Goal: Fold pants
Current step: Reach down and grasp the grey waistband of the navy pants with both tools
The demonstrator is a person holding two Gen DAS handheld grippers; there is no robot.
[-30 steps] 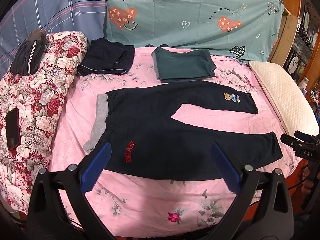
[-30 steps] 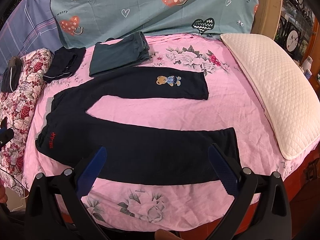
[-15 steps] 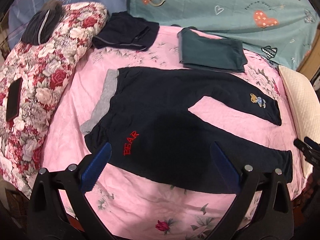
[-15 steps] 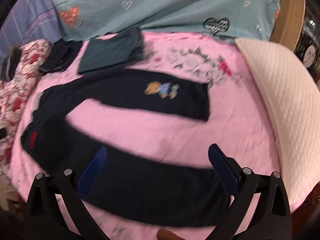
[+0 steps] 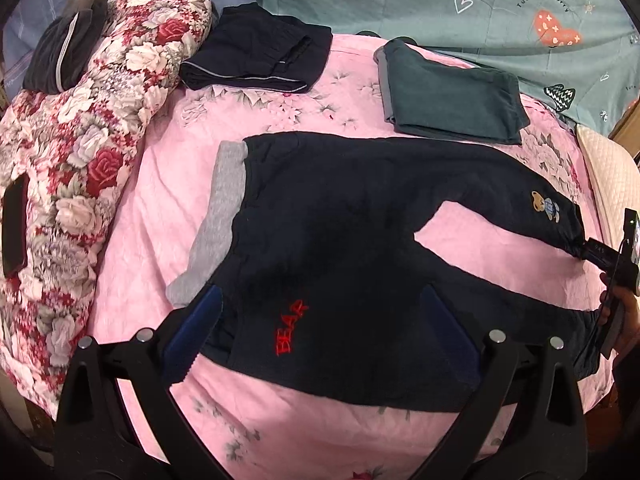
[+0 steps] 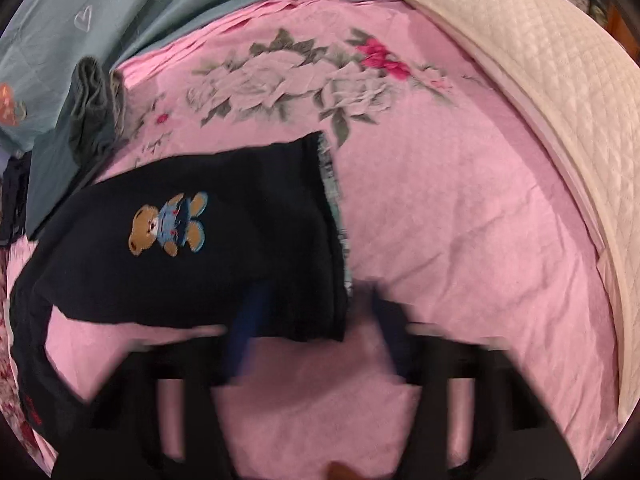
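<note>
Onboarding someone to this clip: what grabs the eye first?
Dark navy pants spread flat on the pink floral sheet, red BEAR lettering near the waist and a teddy bear patch on the far leg. The right gripper, motion-blurred, is at that leg's cuff.

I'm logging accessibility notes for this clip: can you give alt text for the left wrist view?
Dark navy pants with red BEAR lettering lie spread flat on a pink floral bedsheet, legs apart, the open left gripper above the waist end. Two folded garments lie beyond; the right gripper is at the far leg's cuff.
</note>
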